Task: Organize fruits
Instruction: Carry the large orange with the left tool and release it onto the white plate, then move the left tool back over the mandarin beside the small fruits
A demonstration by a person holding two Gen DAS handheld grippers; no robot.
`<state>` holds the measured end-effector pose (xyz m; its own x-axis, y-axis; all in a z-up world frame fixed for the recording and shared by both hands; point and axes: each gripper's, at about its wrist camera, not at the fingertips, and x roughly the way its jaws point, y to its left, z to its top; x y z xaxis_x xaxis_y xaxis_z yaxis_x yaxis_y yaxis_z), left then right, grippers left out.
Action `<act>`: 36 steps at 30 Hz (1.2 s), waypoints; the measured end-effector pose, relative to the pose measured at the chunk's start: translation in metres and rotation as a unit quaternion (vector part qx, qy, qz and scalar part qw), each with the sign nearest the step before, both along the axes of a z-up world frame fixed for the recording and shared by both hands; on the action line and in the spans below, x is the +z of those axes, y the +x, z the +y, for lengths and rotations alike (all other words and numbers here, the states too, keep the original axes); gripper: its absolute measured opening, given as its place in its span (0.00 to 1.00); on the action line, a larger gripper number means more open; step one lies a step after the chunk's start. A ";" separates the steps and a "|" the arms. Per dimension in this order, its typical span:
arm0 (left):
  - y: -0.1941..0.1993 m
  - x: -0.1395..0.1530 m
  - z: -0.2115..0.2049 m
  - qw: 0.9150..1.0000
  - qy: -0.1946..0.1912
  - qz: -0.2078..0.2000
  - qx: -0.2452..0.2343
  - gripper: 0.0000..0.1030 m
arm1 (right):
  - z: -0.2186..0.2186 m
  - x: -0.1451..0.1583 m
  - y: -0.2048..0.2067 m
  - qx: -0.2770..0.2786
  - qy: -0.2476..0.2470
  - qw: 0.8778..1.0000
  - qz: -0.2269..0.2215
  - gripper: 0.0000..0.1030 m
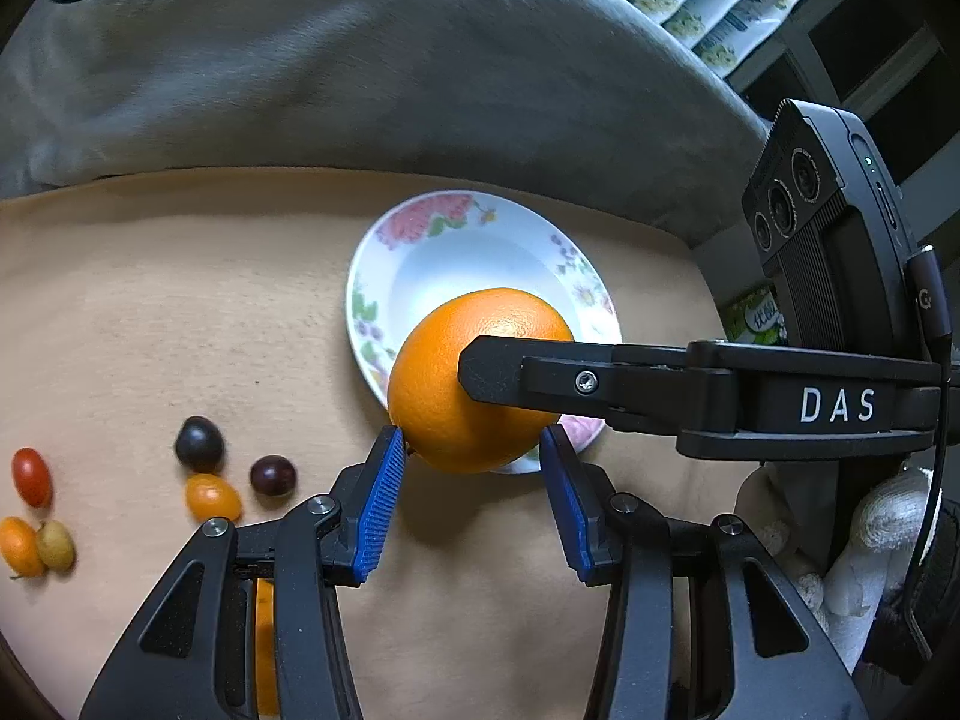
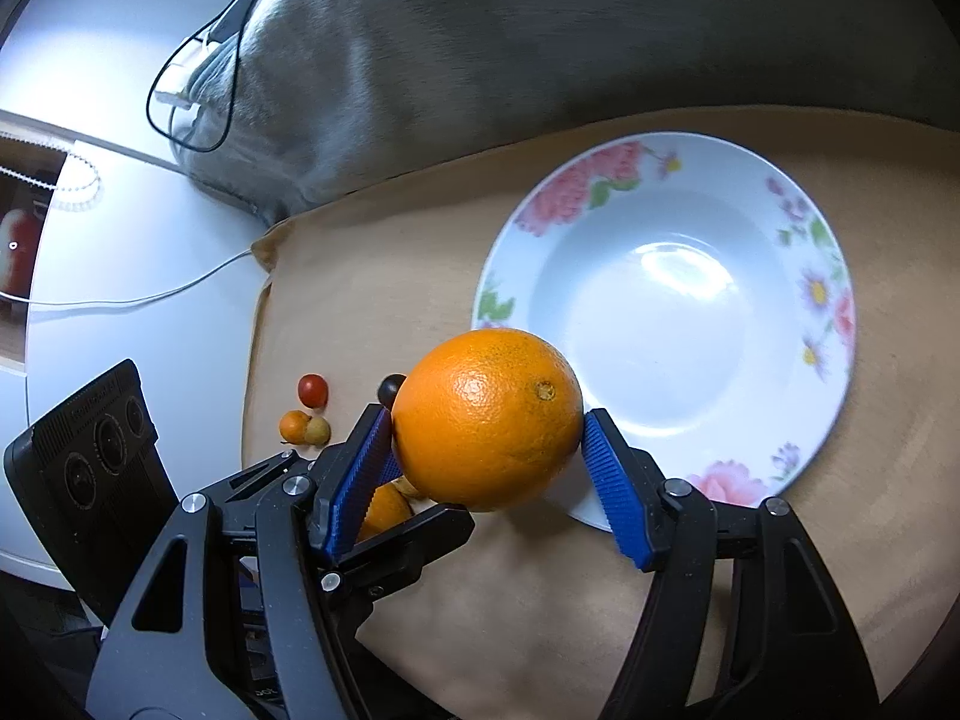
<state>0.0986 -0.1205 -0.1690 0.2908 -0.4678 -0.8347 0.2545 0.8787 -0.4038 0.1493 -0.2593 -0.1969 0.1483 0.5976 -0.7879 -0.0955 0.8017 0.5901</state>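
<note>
Left wrist view: left gripper (image 1: 471, 462) spread wide, blue pads beside the orange (image 1: 444, 384) but holding nothing — the orange pinched by the right gripper's (image 1: 480, 369) finger crossing from the right. Flowered plate (image 1: 480, 252) straight ahead, just beyond the fruit; 6 small fruits (image 1: 207, 480) off to the left on the tan cloth (image 1: 150, 312).

Right wrist view: right gripper (image 2: 487, 429) clamped on the orange, 2 pads against its sides, stem scar up. Plate ahead and to the right, empty — likely a short forward carry.

A tan cushion (image 1: 180, 300) carries a floral plate (image 1: 414, 228) and scattered small fruits (image 1: 210, 495).
</note>
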 end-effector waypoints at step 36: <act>0.008 -0.005 -0.015 1.000 0.021 0.002 -0.011 0.64 | -0.060 0.013 -0.004 -0.071 -0.061 0.995 -0.030 0.90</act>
